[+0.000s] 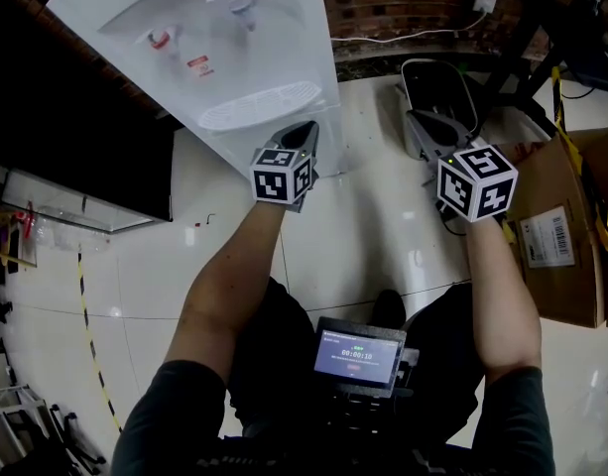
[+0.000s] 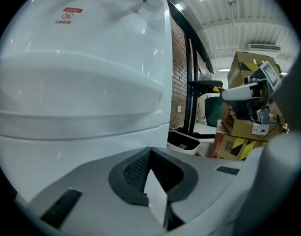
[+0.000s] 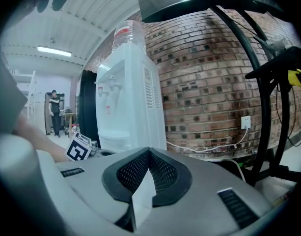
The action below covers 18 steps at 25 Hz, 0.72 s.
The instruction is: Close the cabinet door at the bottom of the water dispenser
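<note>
- Right now my left gripper (image 2: 156,183) has its jaws pressed together with nothing between them, which suits a push better than a grip.
- Just beyond its tips is the white lower panel (image 2: 52,163) of the water dispenser (image 2: 81,77), under the drip-tray ledge. I take that panel for the cabinet door. I cannot tell whether it sits flush or stands ajar.
- To do this well, I would press the closed tips squarely on the panel near its free edge, then push level and steadily until it seats.
- My right gripper (image 3: 142,188) is also closed and empty, and it is held well off to the side, near the waste bin (image 1: 437,92). It is best left out of the door's path.
</note>
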Each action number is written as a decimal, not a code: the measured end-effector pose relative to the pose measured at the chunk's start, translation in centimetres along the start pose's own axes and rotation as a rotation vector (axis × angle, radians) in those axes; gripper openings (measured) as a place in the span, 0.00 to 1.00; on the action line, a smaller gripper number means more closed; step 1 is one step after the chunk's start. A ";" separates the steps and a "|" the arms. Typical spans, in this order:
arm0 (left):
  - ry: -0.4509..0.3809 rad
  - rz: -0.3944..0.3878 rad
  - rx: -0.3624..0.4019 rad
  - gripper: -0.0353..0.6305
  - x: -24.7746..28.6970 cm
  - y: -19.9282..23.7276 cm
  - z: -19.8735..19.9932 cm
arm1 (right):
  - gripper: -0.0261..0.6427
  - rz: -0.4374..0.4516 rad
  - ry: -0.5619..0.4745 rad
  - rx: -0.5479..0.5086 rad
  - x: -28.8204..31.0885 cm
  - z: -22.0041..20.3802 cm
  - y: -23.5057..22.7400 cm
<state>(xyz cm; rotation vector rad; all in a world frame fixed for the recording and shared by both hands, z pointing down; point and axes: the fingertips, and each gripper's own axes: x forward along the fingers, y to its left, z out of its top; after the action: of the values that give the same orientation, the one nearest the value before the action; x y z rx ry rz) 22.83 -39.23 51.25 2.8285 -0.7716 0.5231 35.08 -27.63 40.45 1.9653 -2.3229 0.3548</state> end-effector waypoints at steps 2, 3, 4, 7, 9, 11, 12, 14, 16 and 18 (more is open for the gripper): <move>-0.004 -0.003 0.003 0.10 0.1 -0.1 0.0 | 0.04 0.000 -0.001 0.008 0.2 0.0 -0.1; -0.007 -0.004 0.004 0.10 0.1 0.0 0.0 | 0.04 0.002 -0.001 0.008 0.4 0.1 0.0; -0.008 -0.005 0.004 0.10 0.2 0.0 0.0 | 0.04 0.006 -0.001 0.005 0.6 0.1 0.1; -0.001 -0.008 0.001 0.10 0.2 0.0 0.0 | 0.04 0.016 0.002 -0.007 1.0 0.3 0.6; 0.003 -0.009 -0.002 0.10 0.1 0.0 -0.1 | 0.04 0.019 0.001 -0.008 0.9 0.4 0.8; -0.007 -0.032 0.009 0.10 -0.1 -0.3 0.0 | 0.04 0.024 0.006 -0.016 0.8 0.4 1.1; -0.015 -0.059 0.022 0.10 -0.4 -0.7 0.1 | 0.04 0.028 0.014 -0.024 0.7 0.2 1.3; -0.034 -0.122 0.056 0.10 -1.2 -1.9 0.8 | 0.04 0.031 0.025 -0.034 0.5 0.0 1.5; -0.064 -0.166 0.066 0.10 -2.6 -3.1 2.1 | 0.04 0.029 0.019 -0.020 0.3 0.2 1.6; -0.100 -0.187 0.044 0.10 -4.1 -3.9 3.5 | 0.04 0.029 0.014 -0.012 0.2 0.5 1.9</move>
<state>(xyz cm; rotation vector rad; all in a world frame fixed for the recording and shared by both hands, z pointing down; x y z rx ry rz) 22.54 -34.83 46.19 2.9463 -0.5092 0.3767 33.19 -27.69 39.75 1.9195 -2.3419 0.3549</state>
